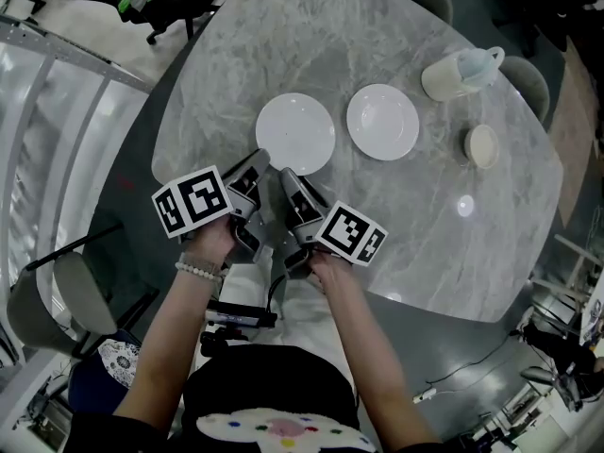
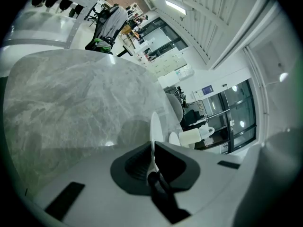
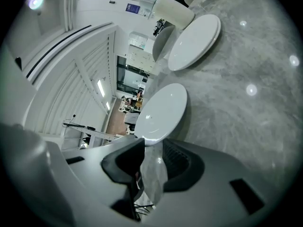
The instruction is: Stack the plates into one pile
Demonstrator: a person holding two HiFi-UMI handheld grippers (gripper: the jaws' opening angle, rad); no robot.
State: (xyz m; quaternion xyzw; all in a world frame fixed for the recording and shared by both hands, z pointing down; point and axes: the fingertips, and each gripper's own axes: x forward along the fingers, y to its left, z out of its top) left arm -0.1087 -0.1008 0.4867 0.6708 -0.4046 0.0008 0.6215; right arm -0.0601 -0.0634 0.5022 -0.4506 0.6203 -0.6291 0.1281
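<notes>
Two white plates lie side by side on the grey marble table [image 1: 283, 36]. My left gripper [image 1: 261, 159] is shut on the near left rim of the nearer plate [image 1: 295, 132]. In the left gripper view that plate [image 2: 153, 129] shows edge-on, pinched between the dark jaws of the left gripper [image 2: 153, 148]. My right gripper [image 1: 286, 176] is at the same plate's near rim. In the right gripper view the plate [image 3: 163, 110] reaches the tips of the right gripper [image 3: 151, 148], whose jaws stand apart without pressing it. The second plate [image 1: 382, 121] [image 3: 196, 41] lies apart to the right.
A pale pitcher [image 1: 460, 72] and a small round bowl [image 1: 482, 144] stand at the table's right side. A grey chair [image 1: 57, 300] is off the table's left edge, and another chair [image 1: 528, 78] is behind the pitcher.
</notes>
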